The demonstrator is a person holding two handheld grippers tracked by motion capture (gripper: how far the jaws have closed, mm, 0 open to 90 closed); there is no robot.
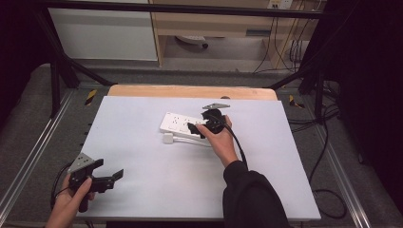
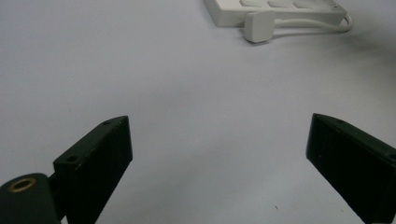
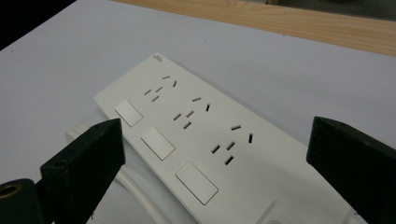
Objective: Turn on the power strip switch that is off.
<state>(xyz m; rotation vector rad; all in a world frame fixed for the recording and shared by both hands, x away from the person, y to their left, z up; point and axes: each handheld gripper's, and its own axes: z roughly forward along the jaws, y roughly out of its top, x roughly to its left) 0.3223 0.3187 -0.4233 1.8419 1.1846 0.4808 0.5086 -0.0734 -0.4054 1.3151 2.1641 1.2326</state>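
Observation:
A white power strip [image 1: 180,123] with three sockets and three switches lies flat near the middle of the white table top [image 1: 142,190]. Its white plug [image 1: 168,138] and cable lie along its near side. My right gripper [image 1: 196,129] hovers over the strip's right end, open, and in the right gripper view its jaws [image 3: 215,128] straddle the strip [image 3: 210,140] without touching it. My left gripper [image 1: 110,169] is held at the front left corner of the table, open and holding nothing. The left gripper view shows bare table between its jaws [image 2: 219,140], with the strip [image 2: 275,7] and plug [image 2: 259,25] far ahead.
A wooden board edge [image 1: 190,91] runs along the far side of the white top. Metal rails and black cables [image 1: 328,190] flank the table on the floor. A black frame and shelving stand behind.

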